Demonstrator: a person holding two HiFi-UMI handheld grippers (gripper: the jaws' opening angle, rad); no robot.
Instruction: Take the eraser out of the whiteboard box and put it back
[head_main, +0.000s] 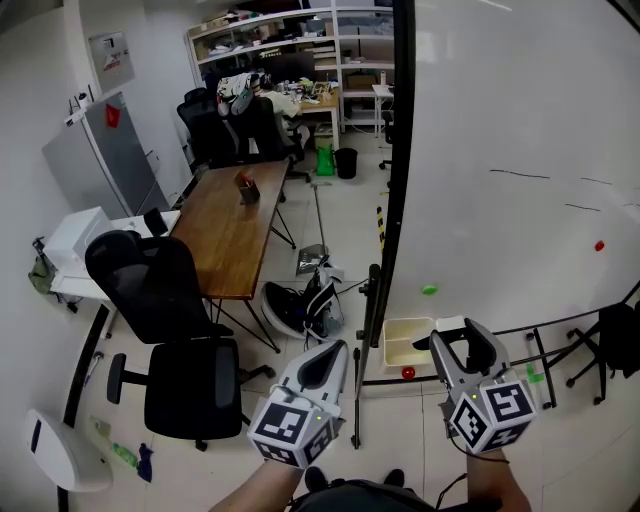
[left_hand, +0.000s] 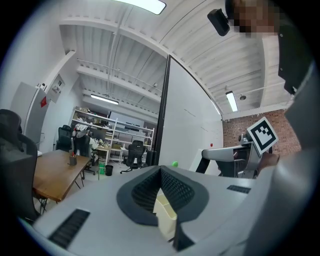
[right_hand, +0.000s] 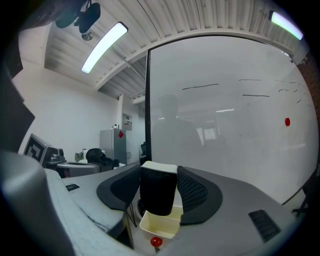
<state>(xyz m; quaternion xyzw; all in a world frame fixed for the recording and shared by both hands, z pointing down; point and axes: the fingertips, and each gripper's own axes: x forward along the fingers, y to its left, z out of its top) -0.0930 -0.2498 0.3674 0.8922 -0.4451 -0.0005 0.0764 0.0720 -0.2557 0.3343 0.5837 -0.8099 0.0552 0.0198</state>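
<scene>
Low in the right gripper view, the right claw (right_hand: 159, 172) is clamped on the eraser (right_hand: 158, 192), which is black with a white top. At the bottom middle of the head view, the left claw (head_main: 333, 350) is closed on nothing. Just past them, the cream box (head_main: 398, 346) sits at the foot of the whiteboard (head_main: 500, 120).

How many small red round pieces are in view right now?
2. One small red round piece sits on the white whiteboard, towards its right; the other shows just below the cream plastic whiteboard box. Others may be hidden.
</scene>
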